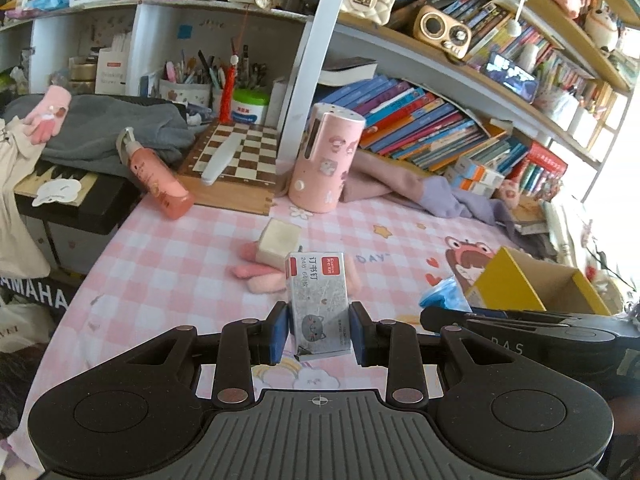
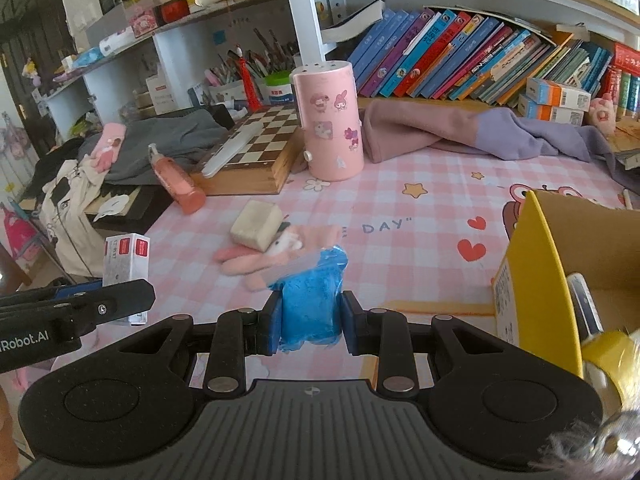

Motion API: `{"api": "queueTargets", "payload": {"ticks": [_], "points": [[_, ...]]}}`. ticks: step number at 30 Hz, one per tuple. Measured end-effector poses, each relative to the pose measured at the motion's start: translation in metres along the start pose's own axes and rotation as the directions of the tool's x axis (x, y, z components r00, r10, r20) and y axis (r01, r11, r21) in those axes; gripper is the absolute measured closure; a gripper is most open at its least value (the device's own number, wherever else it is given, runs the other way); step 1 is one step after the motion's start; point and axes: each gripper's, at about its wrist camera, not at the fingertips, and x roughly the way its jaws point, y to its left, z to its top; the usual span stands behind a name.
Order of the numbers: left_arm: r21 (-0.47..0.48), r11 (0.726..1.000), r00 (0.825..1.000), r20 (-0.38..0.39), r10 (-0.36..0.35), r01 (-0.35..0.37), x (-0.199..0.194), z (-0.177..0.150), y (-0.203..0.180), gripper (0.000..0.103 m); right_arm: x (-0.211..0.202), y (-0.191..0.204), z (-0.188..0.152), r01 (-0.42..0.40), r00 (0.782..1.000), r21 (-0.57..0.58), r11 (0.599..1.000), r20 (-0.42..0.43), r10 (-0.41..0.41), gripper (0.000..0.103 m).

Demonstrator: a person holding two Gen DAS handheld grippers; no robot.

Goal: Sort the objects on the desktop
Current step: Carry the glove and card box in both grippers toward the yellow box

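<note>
Gripping staple box (image 1: 318, 304) in left fingers (image 1: 280, 330), blue bag (image 2: 312, 304) in right fingers (image 2: 270, 326), yellow carton (image 2: 536, 280) beside, pink glove (image 2: 256, 264) ahead.

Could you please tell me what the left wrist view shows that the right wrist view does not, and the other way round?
Only the left wrist view shows the grey cat printed on the staple box held in the left gripper, and the gold radio on the shelf.

Only the right wrist view shows the right gripper shut on the blue packet, and a phone-like object inside the yellow box.

Both show the pink canister, the chessboard, the pink bottle and the beige block.
</note>
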Motion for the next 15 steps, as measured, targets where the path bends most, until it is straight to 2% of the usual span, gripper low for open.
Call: {"api": "queueTargets", "payload": {"ticks": [15], "points": [[0.02, 0.998, 0.998, 0.029, -0.064, 0.064, -0.057, -0.026, -0.007, 0.072, -0.059, 0.014, -0.045, 0.023, 1.0, 0.006, 1.0, 0.011, -0.023, 0.076]]}}
